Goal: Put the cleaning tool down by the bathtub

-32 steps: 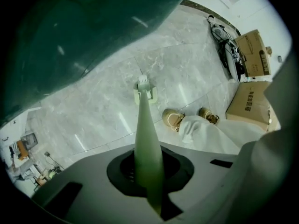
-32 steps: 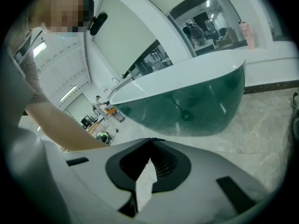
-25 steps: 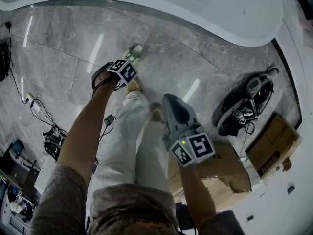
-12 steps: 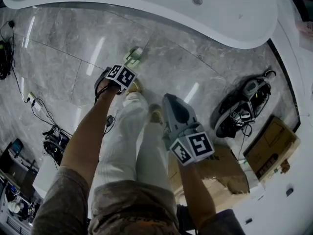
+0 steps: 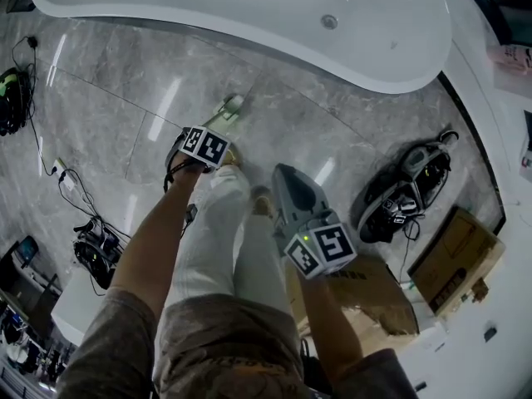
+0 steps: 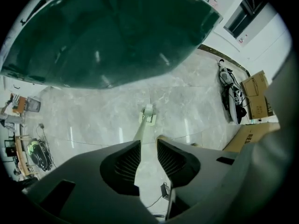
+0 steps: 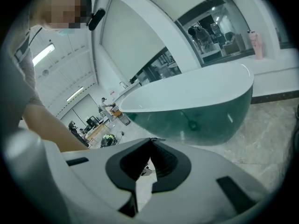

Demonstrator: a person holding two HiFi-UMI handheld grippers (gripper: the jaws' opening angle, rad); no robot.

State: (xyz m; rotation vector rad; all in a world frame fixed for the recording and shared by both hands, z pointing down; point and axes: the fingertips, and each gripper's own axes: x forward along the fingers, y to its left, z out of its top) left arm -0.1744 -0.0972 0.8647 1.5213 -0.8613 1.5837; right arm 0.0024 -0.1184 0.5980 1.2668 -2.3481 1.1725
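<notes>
Two grippers are in our hands above a grey marble floor [image 5: 108, 73]. Our bare left forearm [image 5: 154, 239] reaches up from the lower left of the head view, and the left gripper [image 6: 148, 143] points straight down at the floor, its marker cube [image 5: 205, 146] facing us. Its jaws have just swung wide and then narrowed a little. They now stand apart with nothing pressed between the ribbed pads [image 6: 125, 162]. Through the gap we see only floor and the task's thing far below.

Our right arm comes up from the bottom centre of the head view. The right gripper [image 7: 152, 140] slants forward and down toward the tub, and its jaws meet at the tips with nothing between them.

We see the pale green long-handled cleaning tool [image 5: 226, 109] lying flat on the marble, just above the left cube in the head view. Its head lies toward the tub, and a strip of floor separates them.

We see the white oval bathtub [image 5: 249, 7], dark green on its outer wall, curving across the top of the head view, with a round drain fitting [image 5: 330, 22] in its basin. At the right, a brown cardboard box [image 5: 457, 260] lies beside a black and grey machine [image 5: 407, 191]. A second cardboard box [image 5: 370, 293] sits under our right arm. We cannot tell what either box contains.
</notes>
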